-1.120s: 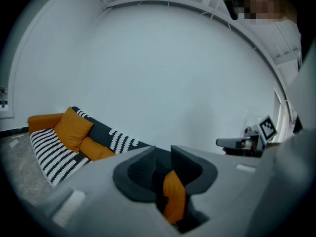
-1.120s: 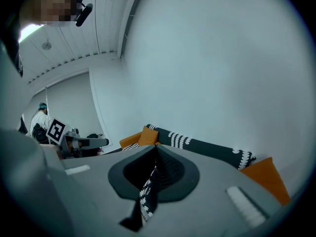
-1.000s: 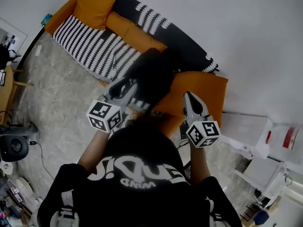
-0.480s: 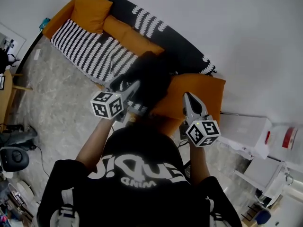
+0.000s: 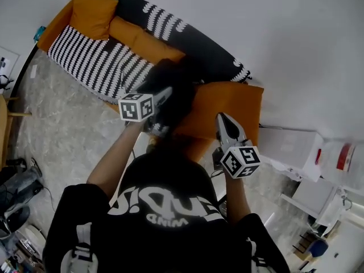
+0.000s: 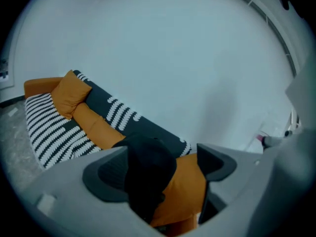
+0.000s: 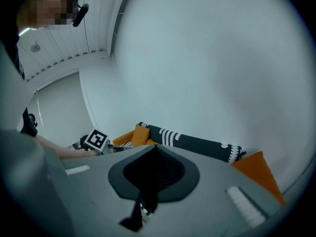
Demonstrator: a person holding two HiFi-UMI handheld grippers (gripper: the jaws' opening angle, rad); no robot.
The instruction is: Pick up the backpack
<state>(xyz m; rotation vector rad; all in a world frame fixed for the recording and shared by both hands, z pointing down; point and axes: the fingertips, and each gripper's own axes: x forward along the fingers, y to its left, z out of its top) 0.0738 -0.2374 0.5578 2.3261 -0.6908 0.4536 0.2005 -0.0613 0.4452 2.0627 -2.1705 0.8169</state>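
Observation:
A black backpack (image 5: 173, 84) sits on the sofa, leaning between the striped seat and a big orange cushion (image 5: 230, 107). My left gripper (image 5: 162, 114) is right at the backpack's near side. In the left gripper view the backpack (image 6: 148, 174) fills the space between the jaws of the left gripper (image 6: 160, 169), which are opening. It overlaps the left pad (image 6: 106, 174) and is clear of the right one. My right gripper (image 5: 222, 121) hovers over the orange cushion, apart from the backpack. The right gripper (image 7: 154, 169) has its pads together with nothing gripped.
The sofa (image 5: 91, 56) is orange with a black-and-white striped throw and runs along a white wall. A white cabinet (image 5: 290, 147) stands at its right end. Marbled floor (image 5: 62, 135) lies to the left, with clutter at the far left edge.
My left gripper has moved up and forward to the backpack and its marker cube has turned. The right gripper has stayed about where it was. The head view has shifted a little.

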